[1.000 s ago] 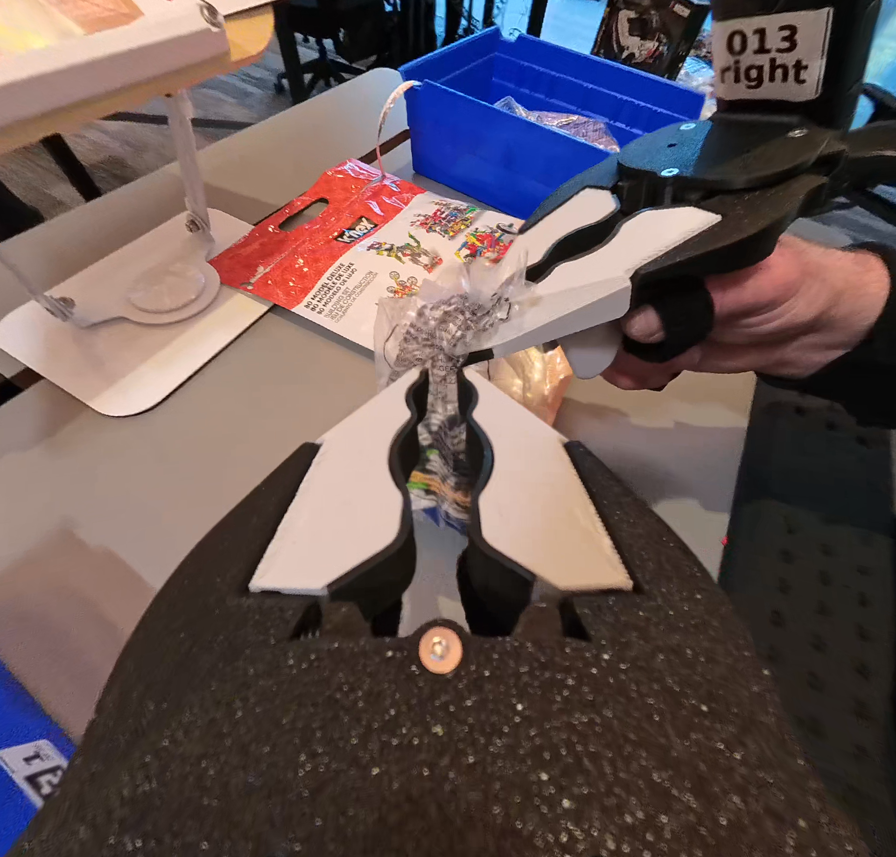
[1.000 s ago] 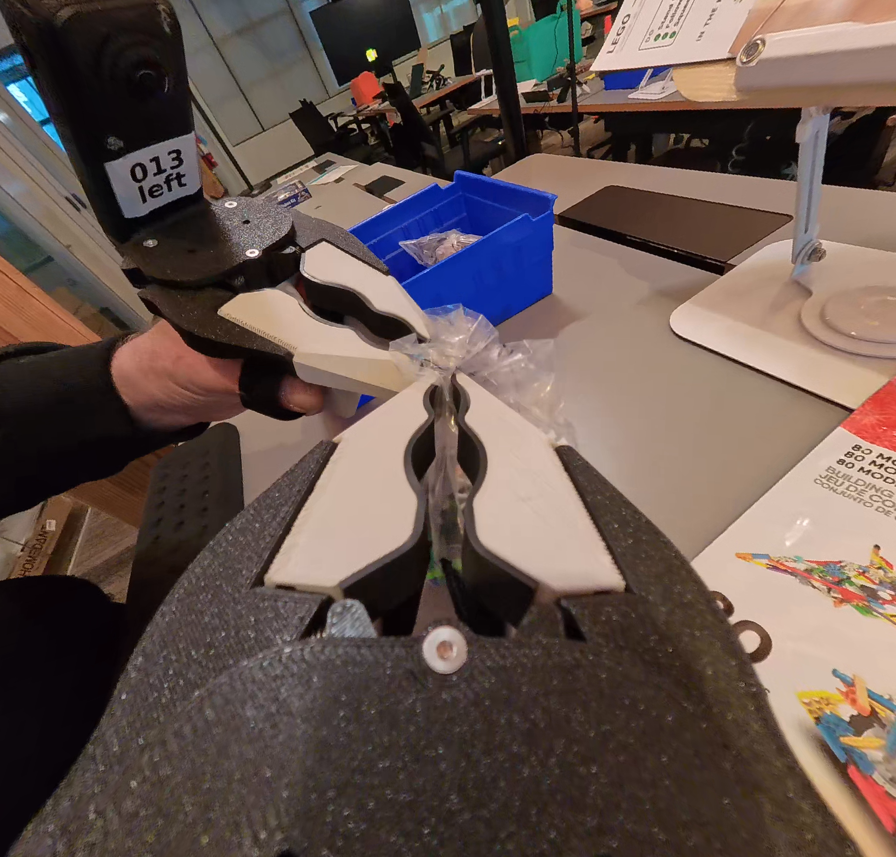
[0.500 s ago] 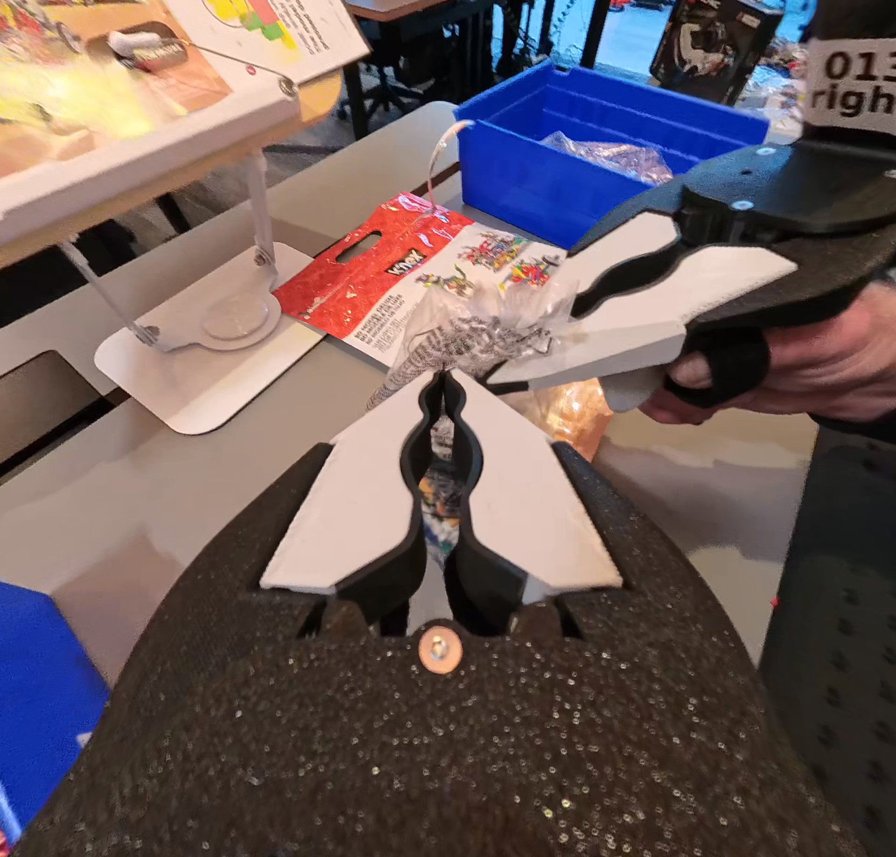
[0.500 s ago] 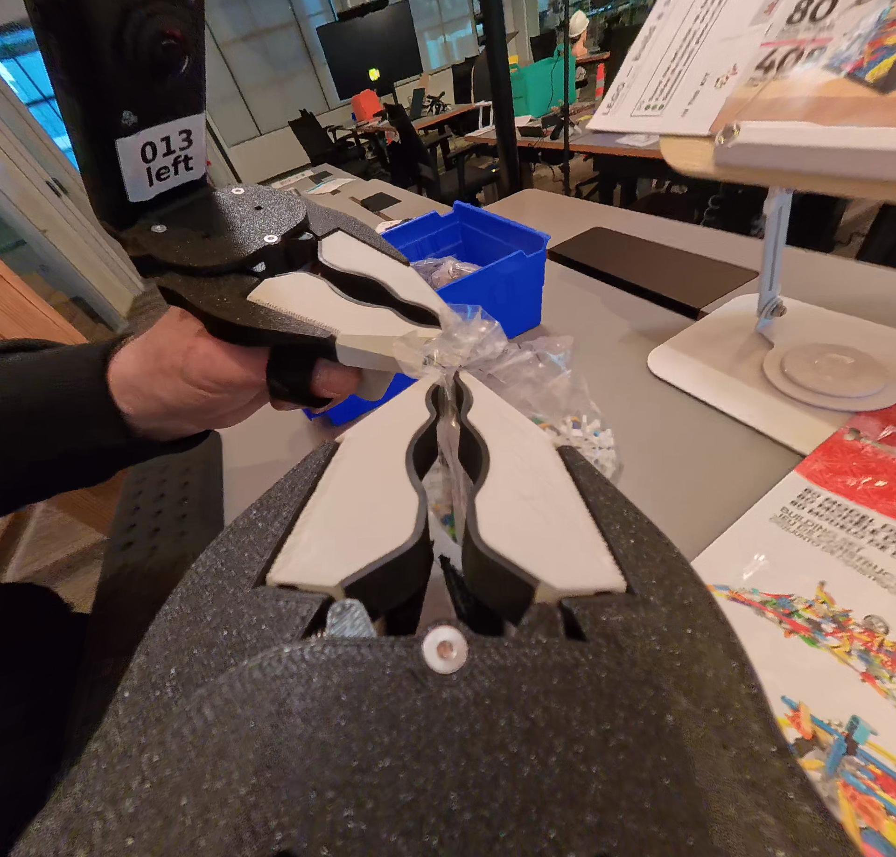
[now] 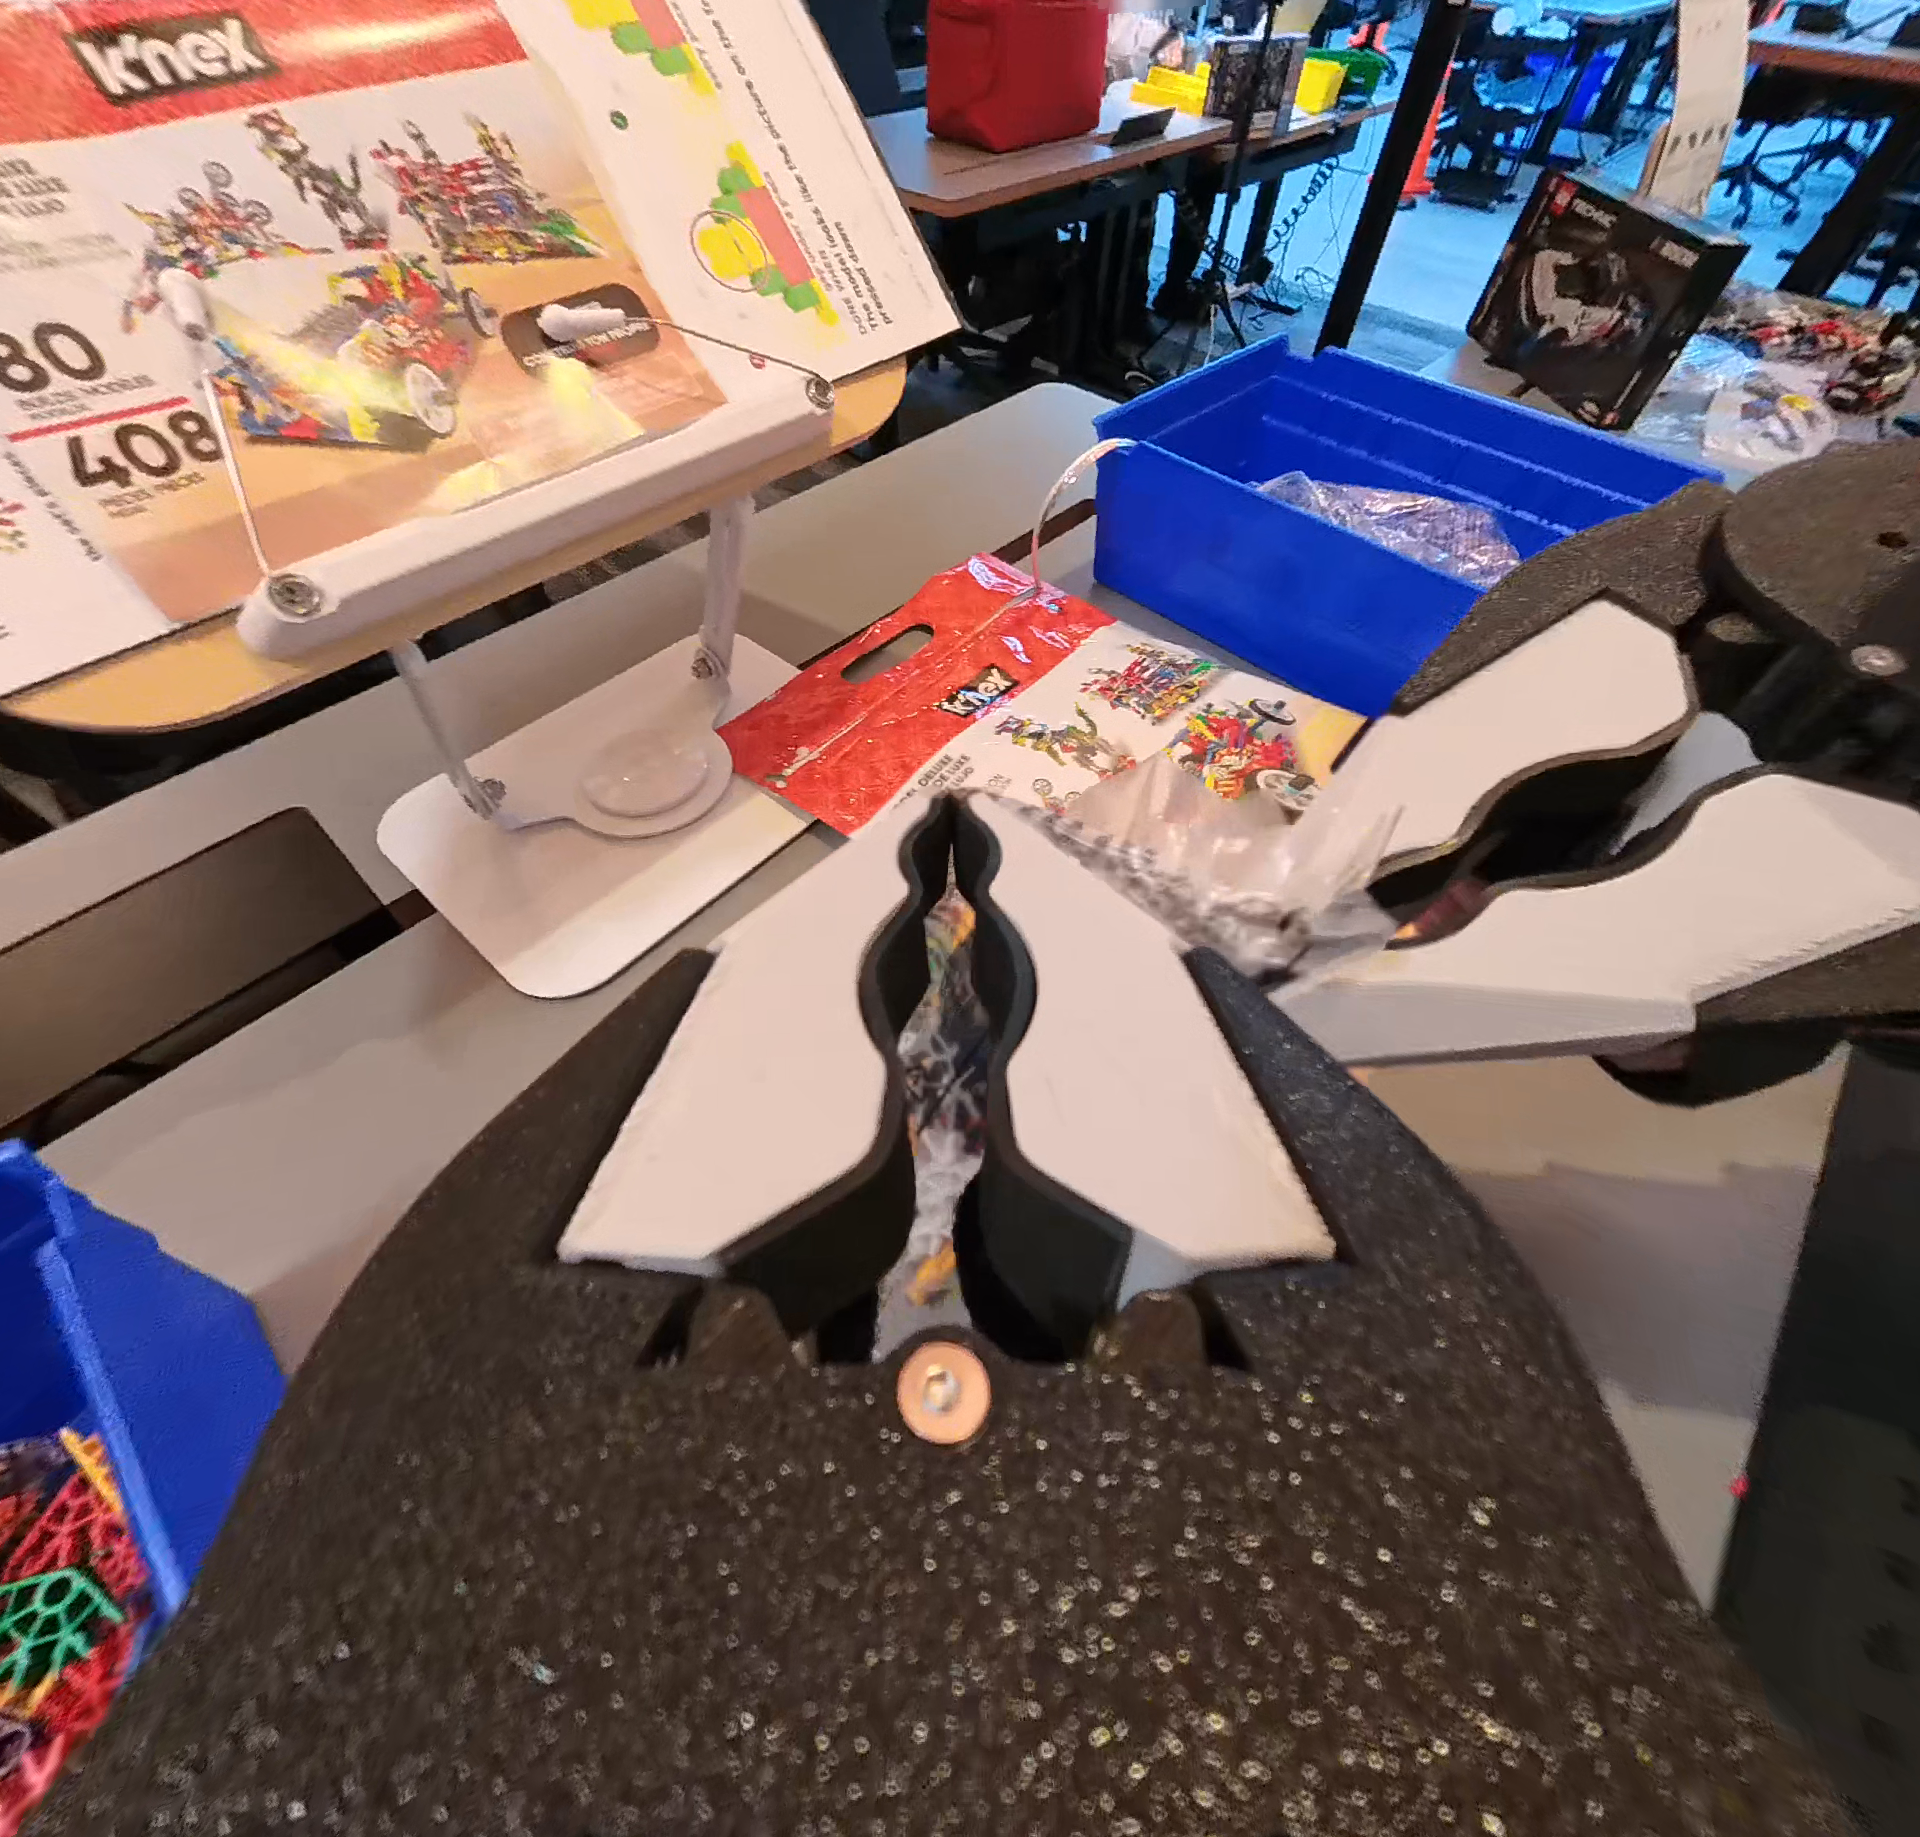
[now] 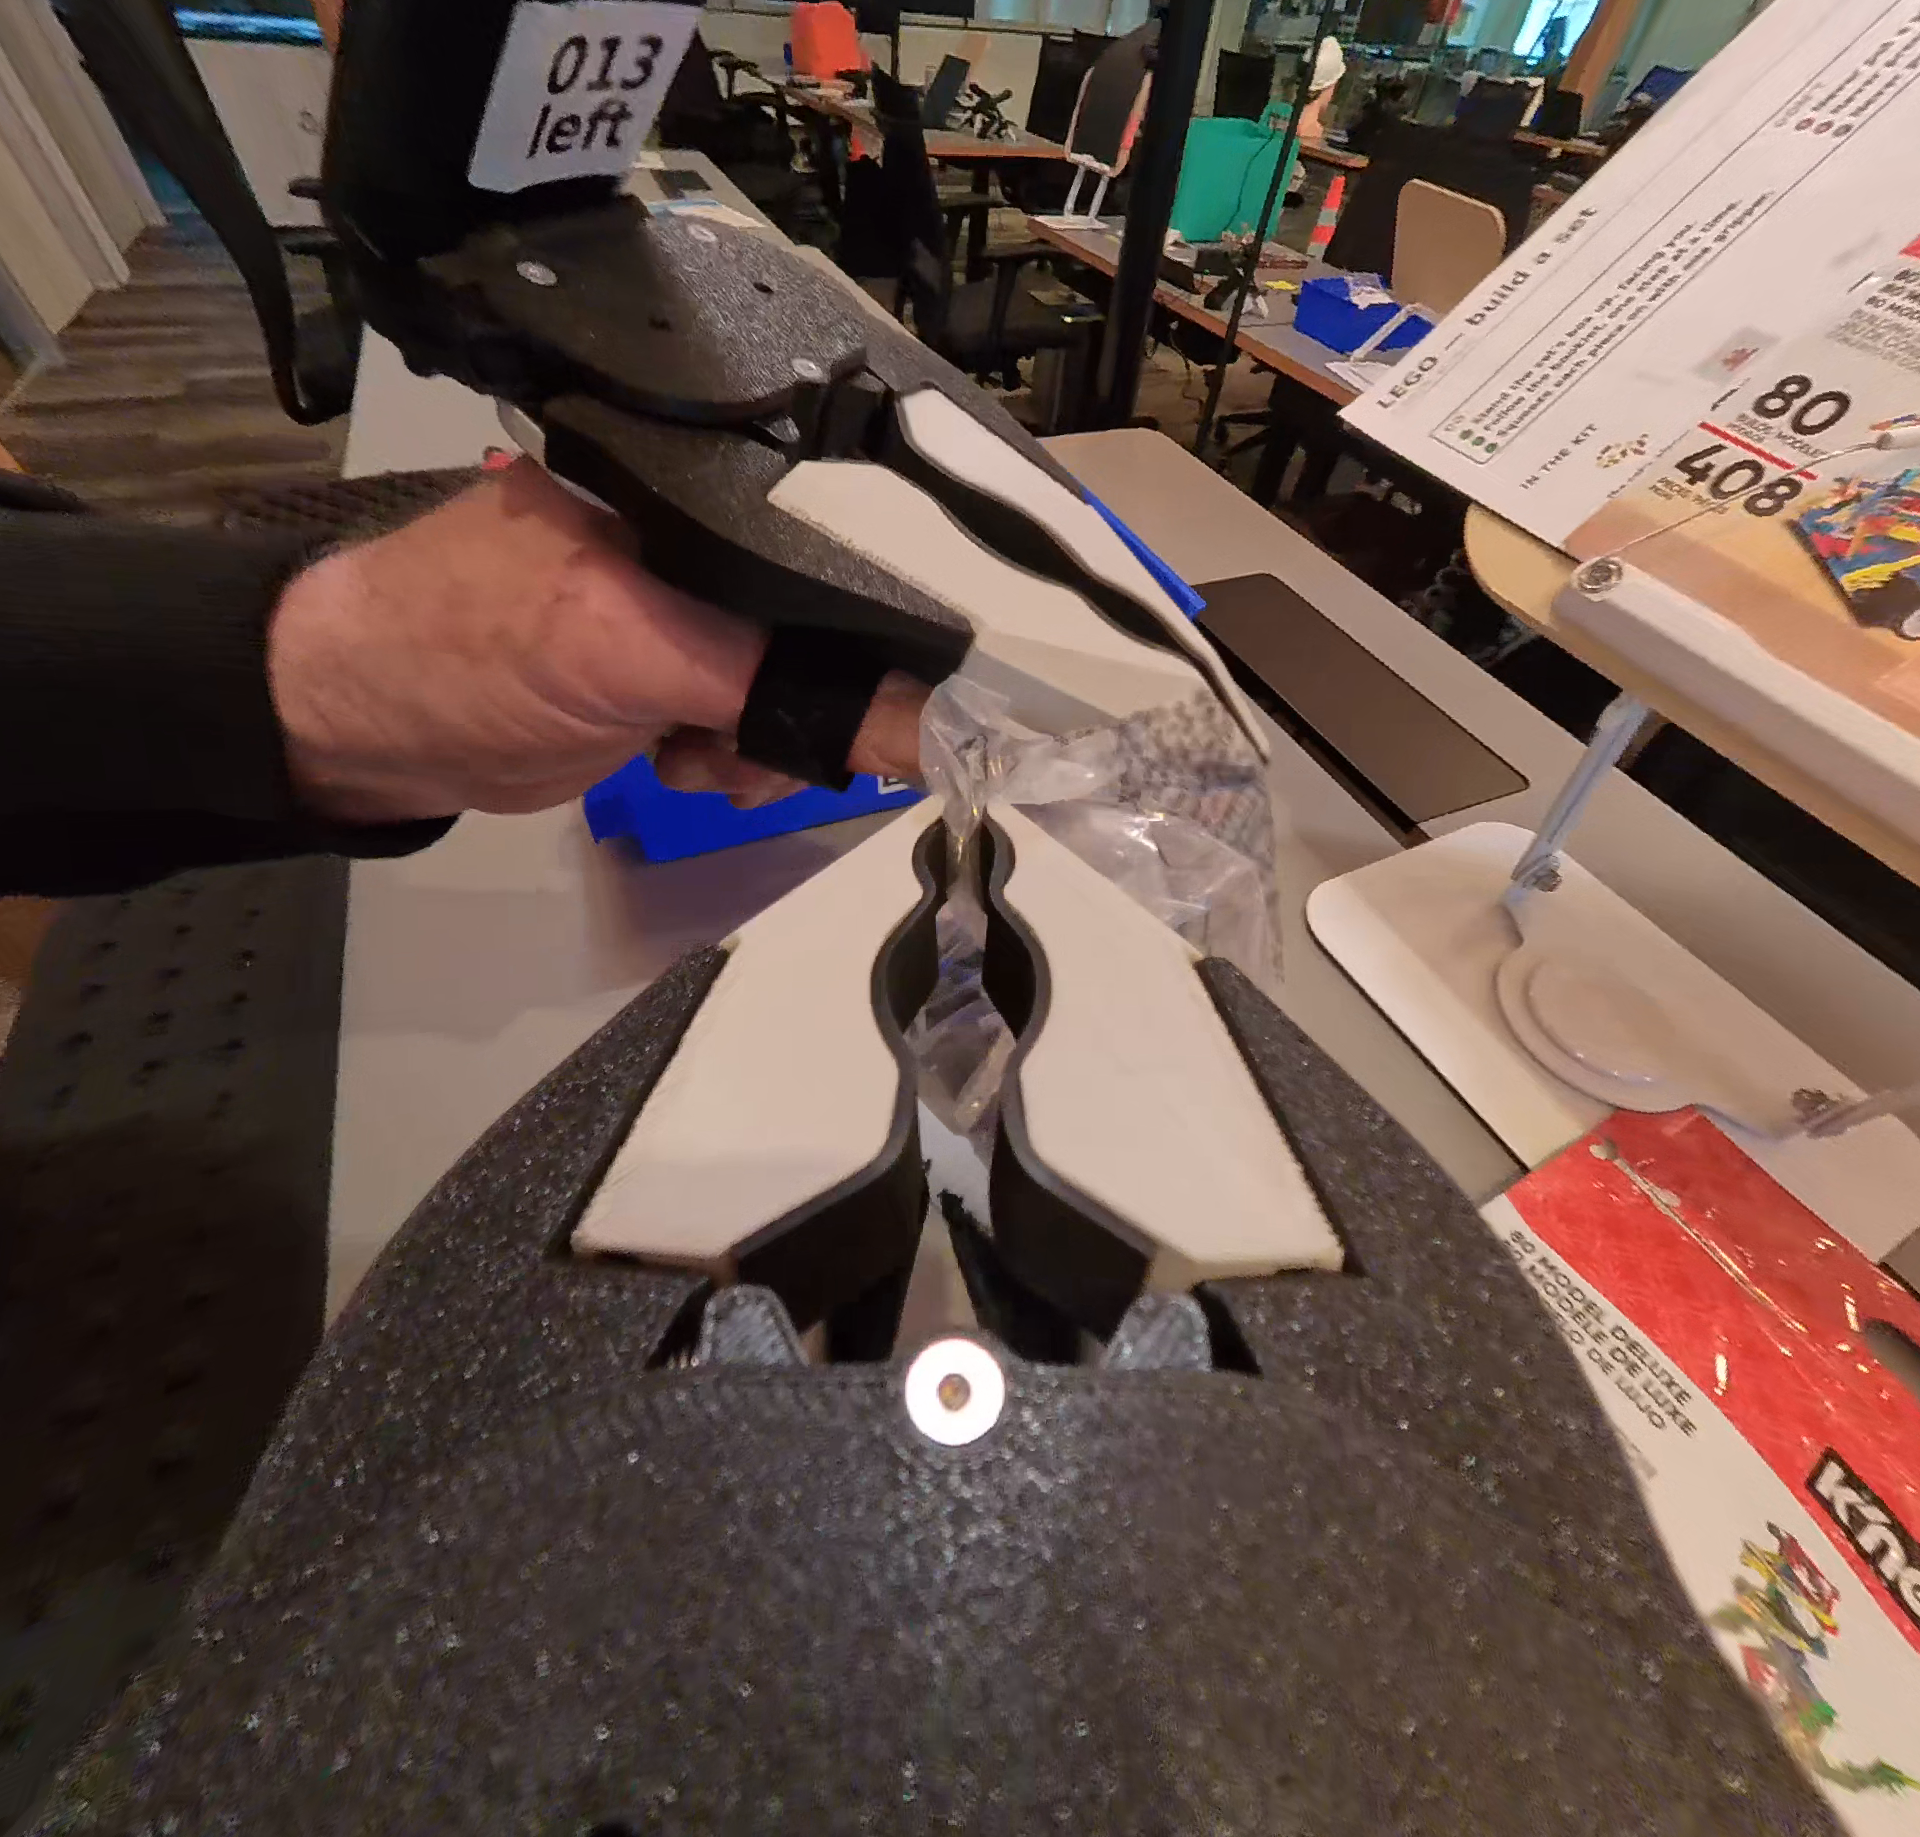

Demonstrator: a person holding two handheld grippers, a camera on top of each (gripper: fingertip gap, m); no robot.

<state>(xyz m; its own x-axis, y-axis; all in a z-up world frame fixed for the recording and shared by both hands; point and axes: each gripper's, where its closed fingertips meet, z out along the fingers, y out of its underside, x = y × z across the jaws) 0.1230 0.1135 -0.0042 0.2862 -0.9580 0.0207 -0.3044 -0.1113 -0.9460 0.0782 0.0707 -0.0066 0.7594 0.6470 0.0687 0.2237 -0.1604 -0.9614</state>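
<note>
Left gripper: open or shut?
Shut. The left gripper has its white fingertips meeting, pinching the clear plastic bag that runs between them.

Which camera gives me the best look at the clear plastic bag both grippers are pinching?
The right wrist view: the plastic bag bulges out past the right gripper. In the left wrist view only a crumpled strip shows, between the left gripper and the right gripper's fingers.
</note>
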